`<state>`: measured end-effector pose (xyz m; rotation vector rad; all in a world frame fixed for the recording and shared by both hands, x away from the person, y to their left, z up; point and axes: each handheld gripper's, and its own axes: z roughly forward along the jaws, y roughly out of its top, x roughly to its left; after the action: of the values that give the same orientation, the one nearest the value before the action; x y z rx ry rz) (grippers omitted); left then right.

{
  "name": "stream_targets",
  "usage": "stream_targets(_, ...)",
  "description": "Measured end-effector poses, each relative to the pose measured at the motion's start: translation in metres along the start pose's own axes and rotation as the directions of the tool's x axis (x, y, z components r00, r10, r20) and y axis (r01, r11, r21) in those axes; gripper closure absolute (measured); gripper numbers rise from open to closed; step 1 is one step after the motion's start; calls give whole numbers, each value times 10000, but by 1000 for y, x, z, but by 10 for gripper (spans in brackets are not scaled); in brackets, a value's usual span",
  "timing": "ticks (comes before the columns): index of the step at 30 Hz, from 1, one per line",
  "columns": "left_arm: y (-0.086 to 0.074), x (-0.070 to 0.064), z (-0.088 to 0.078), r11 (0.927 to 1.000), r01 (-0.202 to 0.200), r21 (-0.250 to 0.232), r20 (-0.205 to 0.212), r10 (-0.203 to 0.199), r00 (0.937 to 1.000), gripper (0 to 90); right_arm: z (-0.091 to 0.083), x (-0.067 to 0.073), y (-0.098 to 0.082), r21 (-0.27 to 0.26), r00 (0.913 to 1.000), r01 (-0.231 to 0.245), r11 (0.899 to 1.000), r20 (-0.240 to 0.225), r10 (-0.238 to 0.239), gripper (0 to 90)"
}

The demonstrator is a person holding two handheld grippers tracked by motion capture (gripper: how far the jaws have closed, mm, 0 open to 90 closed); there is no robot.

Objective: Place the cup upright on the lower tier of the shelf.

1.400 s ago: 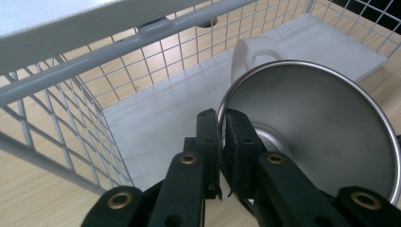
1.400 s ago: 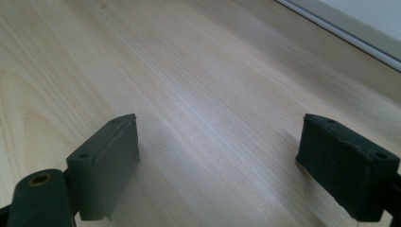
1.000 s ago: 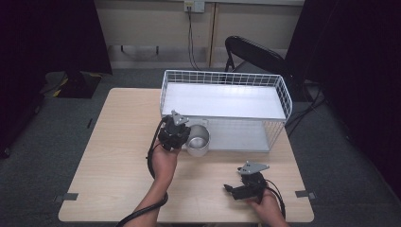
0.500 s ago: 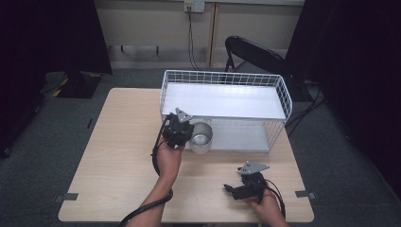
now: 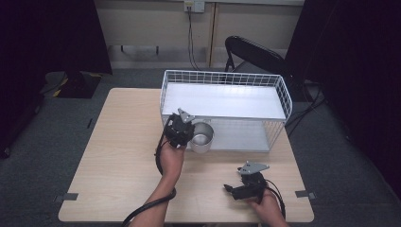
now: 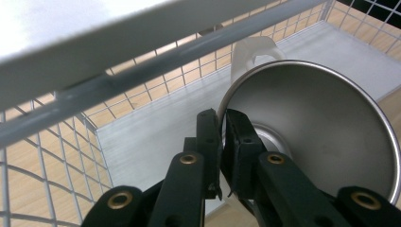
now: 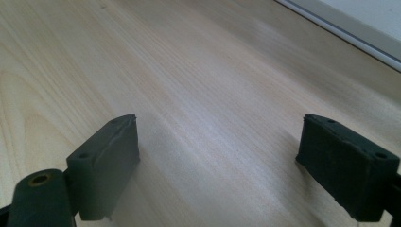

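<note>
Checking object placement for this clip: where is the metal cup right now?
In the high view the metal cup sits at the front-left opening of the white wire rack, under its shelf, with the left gripper clamped on its rim.

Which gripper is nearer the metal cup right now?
Left. The left gripper has its jaws clamped on the metal cup rim; the right gripper rests apart, nearer the table's front edge.
</note>
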<state>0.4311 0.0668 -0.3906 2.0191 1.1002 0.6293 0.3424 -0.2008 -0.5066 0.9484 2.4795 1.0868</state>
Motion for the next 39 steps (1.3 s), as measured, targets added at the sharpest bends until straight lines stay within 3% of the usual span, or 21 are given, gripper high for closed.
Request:
stream_targets(13,-1,-2,7,10000,-19,-43,-421,18,9991,851,0,0,0,1,10000,1,10000,2,-1,124)
stream_targets(34,0,-1,14,9999,-137,20,-719,138,9973,849,0,0,0,-1,10000,1,10000,3,-1,123)
stream_targets(39,-1,-2,16,9997,-202,-145,-787,190,9967,842,0,0,0,0,10000,1,10000,2,-1,124)
